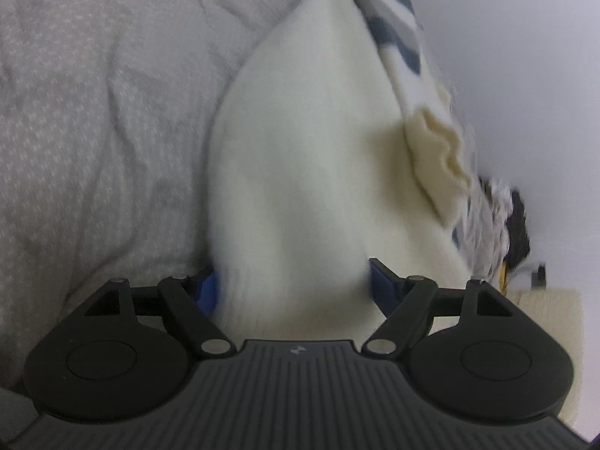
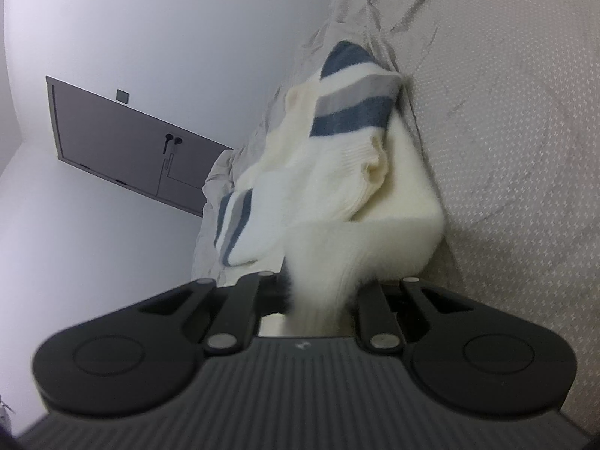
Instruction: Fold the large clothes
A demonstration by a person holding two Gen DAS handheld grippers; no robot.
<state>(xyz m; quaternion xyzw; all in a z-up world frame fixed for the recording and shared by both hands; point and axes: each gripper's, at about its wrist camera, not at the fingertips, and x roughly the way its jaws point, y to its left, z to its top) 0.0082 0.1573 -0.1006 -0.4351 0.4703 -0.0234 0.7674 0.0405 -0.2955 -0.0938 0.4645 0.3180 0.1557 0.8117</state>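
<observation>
A cream knit sweater with blue and grey sleeve stripes lies on the grey bedsheet. In the left wrist view its body runs up from between the blue fingers of my left gripper. The jaws stand wide apart around the cloth, which is blurred. In the right wrist view my right gripper is shut on a bunched edge of the sweater, lifted off the sheet. The cloth hides its fingertips. Striped sleeves lie folded over the body.
The patterned bedsheet fills the right of the right wrist view. A grey door in the white wall is at the left. A heap of dark and striped clothes and a beige surface sit at the right of the left wrist view.
</observation>
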